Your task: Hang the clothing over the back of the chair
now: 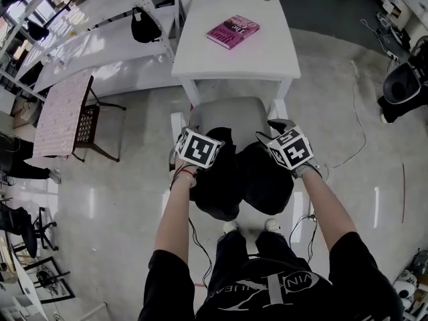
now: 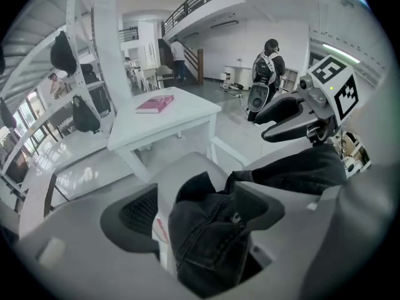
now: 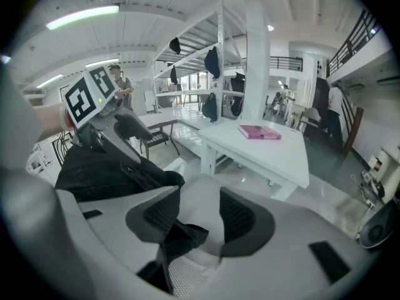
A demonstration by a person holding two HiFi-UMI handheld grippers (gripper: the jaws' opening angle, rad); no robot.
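A black garment (image 1: 241, 176) lies draped over the back of the white chair (image 1: 231, 112), hanging down towards me. My left gripper (image 1: 210, 146) is at the garment's left top and is open; in the left gripper view the dark denim (image 2: 212, 230) bunches between the wide-spread pads (image 2: 134, 214) without being pinched. My right gripper (image 1: 274, 131) hovers at the garment's right top and is open too. In the right gripper view its pads (image 3: 244, 220) stand apart over the chair's seat, and a fold of black cloth (image 3: 178, 236) lies by the left pad. The chair's back is mostly hidden under the cloth.
A white table (image 1: 227, 65) with a pink book (image 1: 233, 31) stands just beyond the chair. A wooden chair (image 1: 87, 126) and a patterned table (image 1: 60, 112) are to the left, with white racks behind. A black office chair (image 1: 404, 82) and floor cables lie to the right.
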